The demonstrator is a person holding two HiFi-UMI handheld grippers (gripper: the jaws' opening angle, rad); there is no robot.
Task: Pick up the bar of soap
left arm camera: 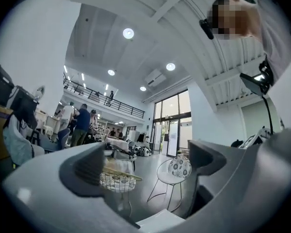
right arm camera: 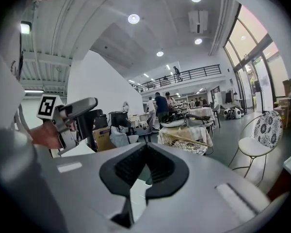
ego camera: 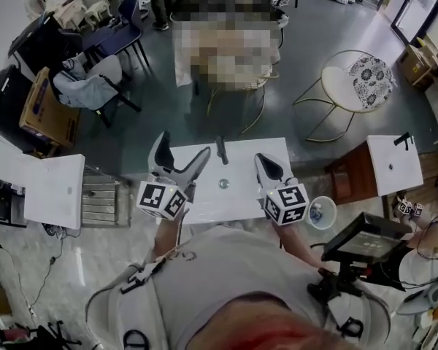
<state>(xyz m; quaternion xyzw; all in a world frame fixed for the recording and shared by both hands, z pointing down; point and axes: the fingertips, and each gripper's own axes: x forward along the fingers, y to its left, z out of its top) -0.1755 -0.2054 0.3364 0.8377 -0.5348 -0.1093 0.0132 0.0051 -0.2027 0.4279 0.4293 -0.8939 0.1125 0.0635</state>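
Note:
No bar of soap shows in any view. In the head view both grippers are held over a white washbasin top (ego camera: 241, 152) with a dark tap (ego camera: 221, 150) and a round drain (ego camera: 223, 184). My left gripper (ego camera: 184, 147) is over its left part, jaws spread wide with nothing between them. The left gripper view looks out into the hall past the open left gripper (left arm camera: 148, 161). My right gripper (ego camera: 266, 168) is over the basin's right part. In the right gripper view the right gripper (right arm camera: 145, 168) has its dark pads (right arm camera: 162, 166) pressed together on nothing, and the left gripper (right arm camera: 68, 111) shows at the left.
A white side table (ego camera: 55, 188) stands to the left, and a white block with a small tap (ego camera: 394, 162) to the right. A blue-rimmed cup (ego camera: 321, 214) and a dark screen (ego camera: 358, 239) are at my right. A round wire chair (ego camera: 350, 86) and a cardboard box (ego camera: 47, 111) stand on the floor beyond.

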